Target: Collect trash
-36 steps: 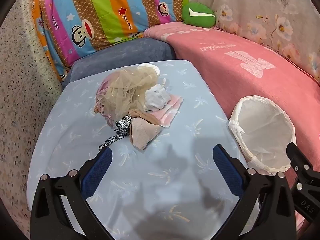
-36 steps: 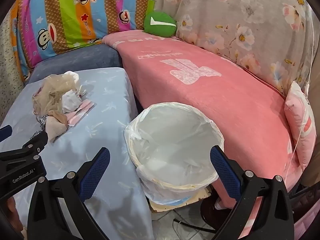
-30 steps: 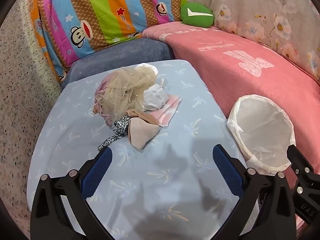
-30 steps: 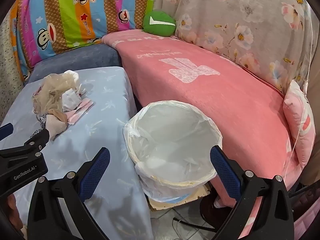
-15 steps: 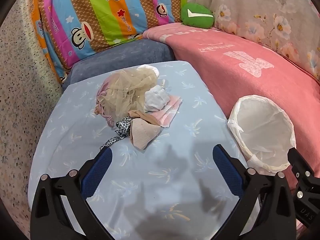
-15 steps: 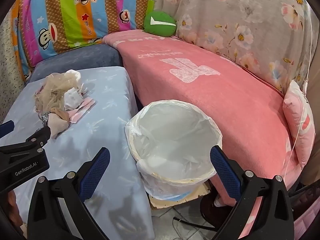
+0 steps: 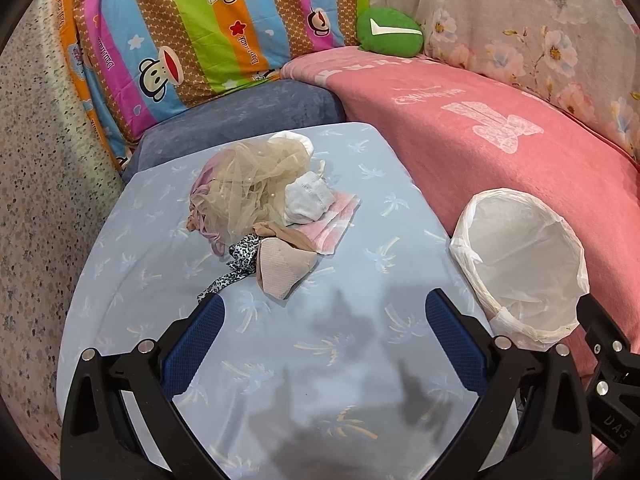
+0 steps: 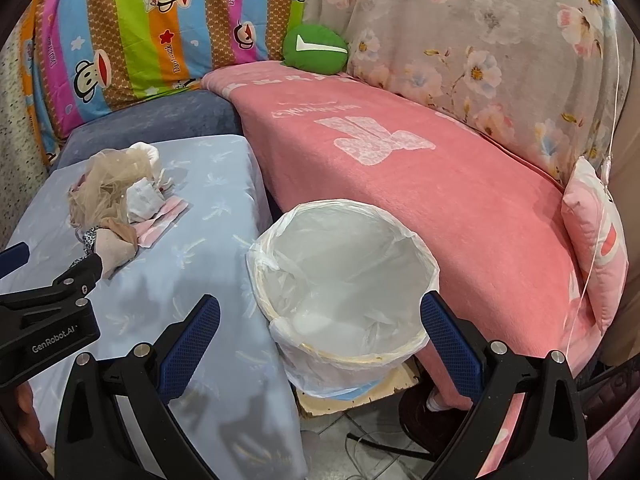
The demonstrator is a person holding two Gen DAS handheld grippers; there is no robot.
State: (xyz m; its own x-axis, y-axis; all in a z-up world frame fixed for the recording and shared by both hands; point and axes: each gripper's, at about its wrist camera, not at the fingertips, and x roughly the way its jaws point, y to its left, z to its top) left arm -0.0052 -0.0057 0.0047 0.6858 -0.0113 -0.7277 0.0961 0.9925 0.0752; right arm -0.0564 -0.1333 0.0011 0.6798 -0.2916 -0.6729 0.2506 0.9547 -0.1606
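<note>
While hovering above the near part of the pale blue table cover (image 7: 132, 276), left gripper (image 7: 322, 316) spread wide, blue pads (image 7: 196, 336) apart, nothing between them. Trash pile (image 7: 260, 204) lying toward the far middle of that cover: beige netting (image 7: 248, 184) on top, crumpled white tissue (image 7: 308, 200) just right of it, pink-striped paper (image 7: 340, 220) underneath, tan cloth scrap (image 7: 280, 268) and leopard-print strip (image 7: 236, 260) at the near edge. Leopard strip's tip just beyond the left pad, not touching as far as can be told.

Right gripper (image 8: 318, 320) likewise spread, empty, poised over the lined bin (image 8: 340, 344). Bin standing on the floor between the blue-covered table (image 8: 224, 216) on the left and the pink-blanketed sofa (image 8: 460, 216) on the right, white liner (image 8: 276, 248) folded over the rim, apparently empty inside. Green cushion (image 8: 316, 50) far back at the sofa corner; striped monkey-print cloth (image 8: 132, 28) on the far left; floral cover (image 8: 500, 32) along the sofa back.
</note>
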